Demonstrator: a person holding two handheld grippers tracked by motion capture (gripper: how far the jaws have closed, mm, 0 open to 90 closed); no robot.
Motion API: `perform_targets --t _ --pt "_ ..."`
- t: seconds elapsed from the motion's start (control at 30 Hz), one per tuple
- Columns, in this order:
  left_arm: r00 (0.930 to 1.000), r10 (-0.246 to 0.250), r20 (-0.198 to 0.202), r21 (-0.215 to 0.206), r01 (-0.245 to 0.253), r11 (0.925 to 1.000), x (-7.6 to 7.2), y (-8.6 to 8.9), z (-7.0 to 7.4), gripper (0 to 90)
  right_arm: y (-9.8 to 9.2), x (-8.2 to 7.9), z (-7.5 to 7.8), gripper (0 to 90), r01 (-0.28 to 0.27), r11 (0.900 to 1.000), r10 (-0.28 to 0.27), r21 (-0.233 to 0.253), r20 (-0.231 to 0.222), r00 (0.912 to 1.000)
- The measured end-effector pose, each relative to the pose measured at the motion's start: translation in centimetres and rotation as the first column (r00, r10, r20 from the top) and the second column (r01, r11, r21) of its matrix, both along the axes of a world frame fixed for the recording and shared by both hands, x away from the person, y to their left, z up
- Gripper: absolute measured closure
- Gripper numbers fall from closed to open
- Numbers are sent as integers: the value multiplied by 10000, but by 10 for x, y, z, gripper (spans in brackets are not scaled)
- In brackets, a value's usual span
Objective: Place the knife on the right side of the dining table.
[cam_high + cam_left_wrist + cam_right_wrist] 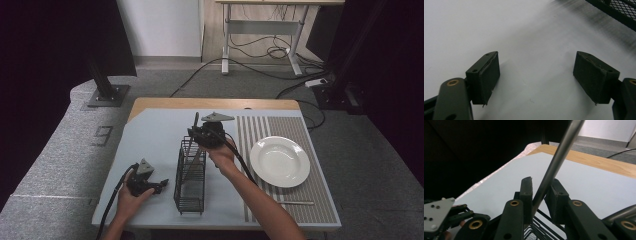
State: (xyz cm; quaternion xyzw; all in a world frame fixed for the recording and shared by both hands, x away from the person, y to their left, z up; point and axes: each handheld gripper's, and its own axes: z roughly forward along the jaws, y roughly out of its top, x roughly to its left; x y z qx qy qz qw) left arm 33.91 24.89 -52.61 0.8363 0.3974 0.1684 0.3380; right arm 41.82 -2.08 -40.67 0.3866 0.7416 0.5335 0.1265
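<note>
The table (pixel 150 135) carries, at its middle, a tall black wire rack (pixel 191 175), with a white plate (pixel 280 161) at the rack's three o'clock on a striped mat (pixel 320 200). At the rack's far end, twelve o'clock, the right gripper (pixel 199 135) holds a metal rod (pixel 554 162), likely a utensil handle, whose lower end slants down into the rack; the jaws are clamped on it, tight against both sides in the right gripper view. The left gripper (pixel 161 184) rests on the table at the rack's nine o'clock, jaws wide apart with bare surface between them.

The step in hand looks like lowering the rod into the rack. The next move calls for tipping it more upright, sinking it until it is seated, then parting the jaws and lifting clear without snagging the wires. One more stick (pixel 295 203) lies on the mat at five o'clock.
</note>
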Motion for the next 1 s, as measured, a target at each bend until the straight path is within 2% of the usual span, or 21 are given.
perform_targets --t 0.07,0.2,0.27,0.37,0.67,0.7,0.8,0.83,0.87,0.9,0.93,1.0 --pt "10000 -1 1 -2 1 10000 0 0 0 209 0 0 0 770 -23 10000 23 97 -24 10000" --pt "10000 0 0 -5 0 10000 0 0 0 209 -2 -7 5 805 -362 9963 364 785 -19 9993" --pt "10000 -3 9 8 3 10000 0 0 0 209 -4 -14 11 832 -447 9933 413 1065 336 9986" --pt "10000 7 33 15 -7 10000 0 0 0 210 -7 -20 17 833 -258 9959 172 871 987 9950" --pt "10000 -2 22 19 2 10000 0 0 0 209 -31 -30 35 834 -111 9835 -170 1807 1530 9881" --pt "10000 -5 15 18 5 10000 0 0 0 209 -40 -35 45 835 -143 9757 -250 2188 1755 9842" --pt "10000 -7 20 18 7 10000 0 0 0 209 -49 -44 59 834 -191 9703 -337 2413 2130 9765" --pt "10000 -7 20 18 7 10000 0 0 0 209 -49 -44 59 834 -191 9703 -337 2413 2130 9765" --pt "10000 -11 25 31 11 10000 0 0 0 209 -57 -50 71 835 -231 9649 -423 2616 2417 9694" --pt "10000 -11 25 31 11 10000 0 0 0 209 -57 -50 71 835 -231 9649 -423 2616 2417 9694" --pt "10000 -7 30 33 7 10000 0 0 0 209 -64 -55 80 834 -202 9646 -532 2630 2689 9617" --pt "10000 -8 29 34 8 10000 0 0 0 209 -67 -56 83 834 -164 9636 -600 2667 2759 9593"
